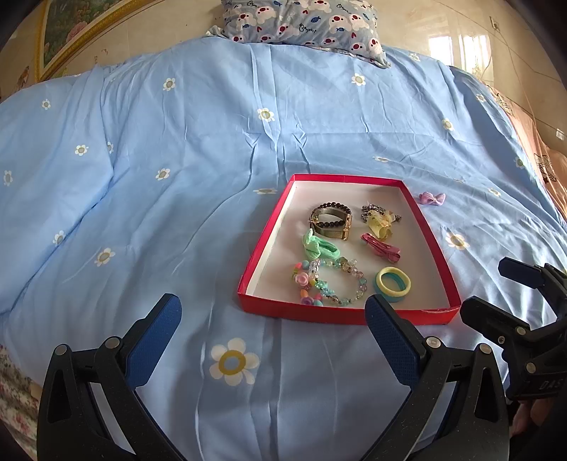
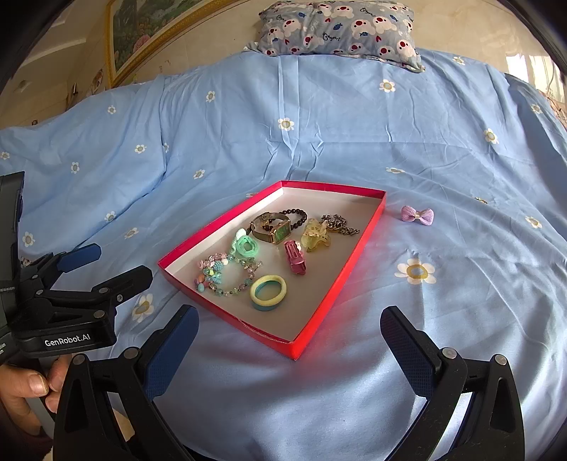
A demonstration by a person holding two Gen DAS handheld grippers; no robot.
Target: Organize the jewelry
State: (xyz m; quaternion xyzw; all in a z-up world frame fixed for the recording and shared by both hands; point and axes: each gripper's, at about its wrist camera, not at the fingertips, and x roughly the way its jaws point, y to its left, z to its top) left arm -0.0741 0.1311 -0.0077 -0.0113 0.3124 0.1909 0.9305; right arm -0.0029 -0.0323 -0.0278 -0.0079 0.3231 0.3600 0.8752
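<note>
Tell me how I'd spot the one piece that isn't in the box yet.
Find the blue flowered bedspread and the shallow red box lying on it. Just past the box's far right corner, alone on the fabric, sits a small lilac bow clip. Everything else, like the watch and hair rings, lies inside the box.

Before me, blue daisy-print quilt (image 1: 177, 212), cartoon-print pillow (image 1: 304, 21) at its head, gilt-framed painting (image 2: 149, 32) alongside.
</note>
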